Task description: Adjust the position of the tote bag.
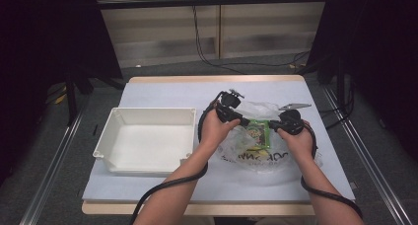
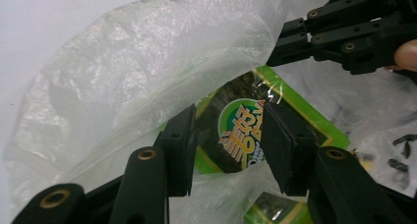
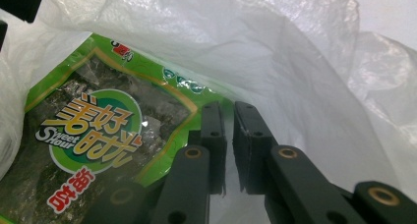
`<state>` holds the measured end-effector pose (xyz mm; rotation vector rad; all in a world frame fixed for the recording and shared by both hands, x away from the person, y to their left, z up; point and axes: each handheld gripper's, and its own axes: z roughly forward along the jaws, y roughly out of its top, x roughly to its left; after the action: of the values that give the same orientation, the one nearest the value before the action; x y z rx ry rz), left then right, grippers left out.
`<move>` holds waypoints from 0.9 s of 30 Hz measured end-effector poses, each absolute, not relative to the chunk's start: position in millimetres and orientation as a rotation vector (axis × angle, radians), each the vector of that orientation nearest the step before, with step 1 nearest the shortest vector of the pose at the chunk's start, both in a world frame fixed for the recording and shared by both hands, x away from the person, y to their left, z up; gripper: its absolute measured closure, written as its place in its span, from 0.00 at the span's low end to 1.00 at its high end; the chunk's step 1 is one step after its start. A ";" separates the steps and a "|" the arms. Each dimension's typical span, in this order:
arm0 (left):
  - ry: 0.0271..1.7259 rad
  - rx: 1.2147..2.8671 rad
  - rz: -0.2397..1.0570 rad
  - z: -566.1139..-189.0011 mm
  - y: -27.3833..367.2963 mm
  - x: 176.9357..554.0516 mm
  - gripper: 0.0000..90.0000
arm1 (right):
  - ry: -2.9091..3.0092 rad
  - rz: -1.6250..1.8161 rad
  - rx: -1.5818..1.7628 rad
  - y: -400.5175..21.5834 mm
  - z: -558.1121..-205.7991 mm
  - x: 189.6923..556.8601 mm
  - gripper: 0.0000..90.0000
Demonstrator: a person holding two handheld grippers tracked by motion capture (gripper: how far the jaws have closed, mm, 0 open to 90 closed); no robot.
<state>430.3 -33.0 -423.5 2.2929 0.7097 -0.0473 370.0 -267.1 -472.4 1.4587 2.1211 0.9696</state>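
Snack packet inside plastic bag; tray left of bag.

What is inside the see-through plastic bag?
A green snack packet with a round logo lies inside the plastic bag. A second green packet peeks out lower down. Crinkled plastic covers whatever lies deeper.

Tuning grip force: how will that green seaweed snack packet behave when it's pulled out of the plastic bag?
The green seaweed snack packet looks flat and thin, so probably light and bendy. Its glossy film catches glare, so likely slippery between pads. The plastic bag is crumpled and limp, so it may drag along.
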 end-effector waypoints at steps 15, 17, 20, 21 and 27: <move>0.608 2.276 -0.168 -412.2 -46.2 416.1 0.98 | 2.124 0.951 1.460 -267.7 -470.3 370.3 0.94; 0.589 2.266 -0.202 -414.6 -50.0 413.8 0.98 | 2.122 0.956 1.459 -267.2 -469.9 370.4 0.94; 0.576 2.310 -0.210 -423.0 -55.4 409.2 0.97 | 2.119 0.956 1.455 -267.6 -470.5 371.1 0.94; 0.581 2.319 -0.215 -427.3 -55.7 408.9 0.97 | 2.119 0.954 1.457 -268.0 -470.6 370.7 0.94; 0.663 2.383 -0.166 -444.4 -41.8 411.8 1.00 | 2.111 0.950 1.465 -272.6 -470.7 369.6 0.94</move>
<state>411.8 -41.8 -444.4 2.3832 0.6635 -0.1657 369.6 -272.6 -470.7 1.4647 2.1108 0.9504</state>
